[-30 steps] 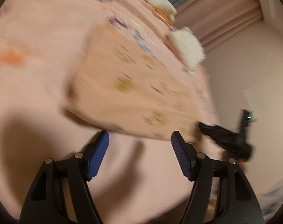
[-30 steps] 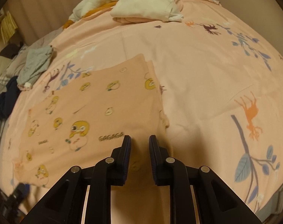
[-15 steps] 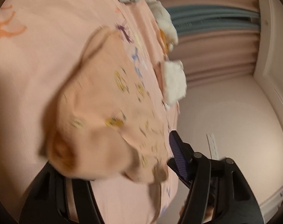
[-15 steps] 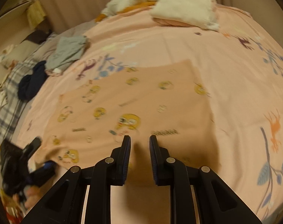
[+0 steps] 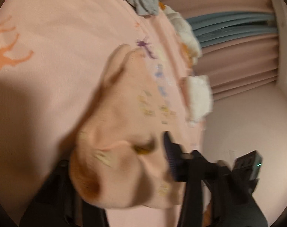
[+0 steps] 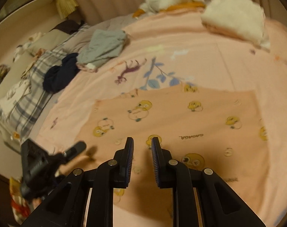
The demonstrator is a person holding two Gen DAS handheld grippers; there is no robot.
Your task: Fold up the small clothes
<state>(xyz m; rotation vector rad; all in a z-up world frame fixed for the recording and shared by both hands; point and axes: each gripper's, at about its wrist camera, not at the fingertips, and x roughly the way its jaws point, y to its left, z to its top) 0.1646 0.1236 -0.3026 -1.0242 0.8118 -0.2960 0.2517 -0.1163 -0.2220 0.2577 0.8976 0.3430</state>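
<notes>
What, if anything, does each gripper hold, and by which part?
The left gripper has just been closing on the peach chick-print garment, pinching a bunched corner. The right gripper holds nothing.

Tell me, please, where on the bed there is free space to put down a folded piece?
Free: the bedspread between the duck-print cloth and the white pile, and the strip beside the cloth's right edge. Crowded: the left side, with the grey garment, dark garment and plaid bedding.

A peach garment (image 6: 181, 124) printed with yellow chicks lies on a pink bedspread (image 6: 209, 56) patterned with blue leaves; at ten o'clock, grey-green (image 6: 103, 46) and navy clothes (image 6: 58, 75).
</notes>
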